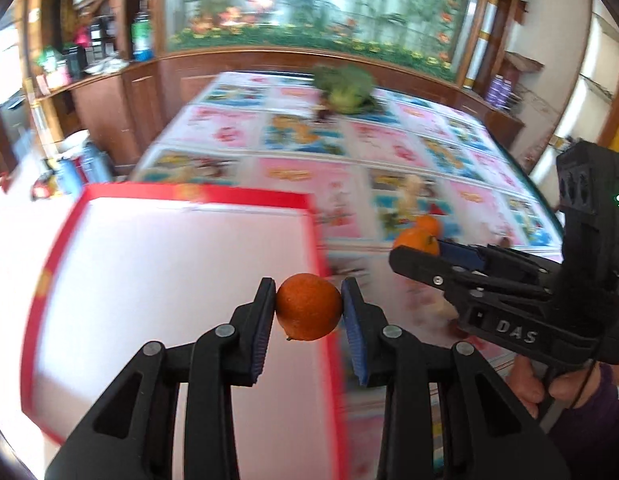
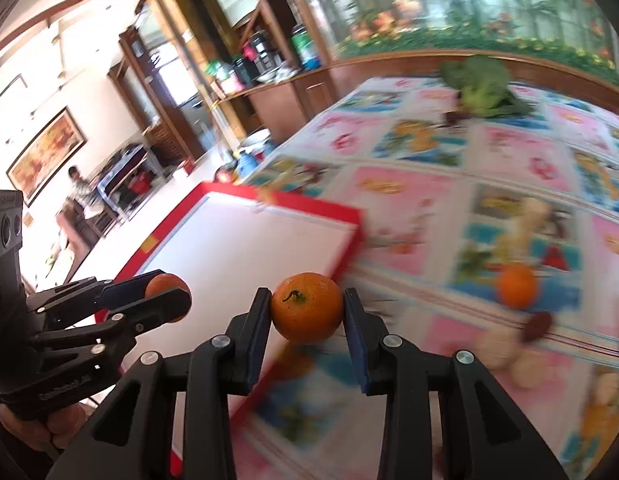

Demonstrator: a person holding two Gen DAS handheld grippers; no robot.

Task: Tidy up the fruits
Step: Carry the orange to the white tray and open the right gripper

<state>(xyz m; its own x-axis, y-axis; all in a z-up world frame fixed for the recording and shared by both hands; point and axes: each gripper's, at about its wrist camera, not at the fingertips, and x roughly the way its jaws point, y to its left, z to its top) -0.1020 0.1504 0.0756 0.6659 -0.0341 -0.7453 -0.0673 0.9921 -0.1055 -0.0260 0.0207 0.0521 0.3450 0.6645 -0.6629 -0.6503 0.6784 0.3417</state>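
My left gripper [image 1: 308, 306] is shut on a small orange [image 1: 308, 307] and holds it above the right edge of a red-rimmed white tray [image 1: 169, 280]. My right gripper [image 2: 306, 308] is shut on a second orange [image 2: 306, 307] above the tray's near right corner [image 2: 245, 248]. The right gripper shows in the left wrist view [image 1: 419, 254] with its orange [image 1: 416, 241]. The left gripper shows in the right wrist view [image 2: 165, 292] with its orange [image 2: 164, 282]. A third orange [image 2: 516, 285] lies on the table, right of the tray; it also shows in the left wrist view [image 1: 428, 225].
The table has a colourful cartoon cloth [image 2: 469, 168]. A green leafy vegetable [image 1: 347, 88] lies at the far end. Pale and brown blurred items [image 2: 521, 356] lie near the loose orange. Wooden cabinets [image 1: 109, 96] with bottles stand to the left.
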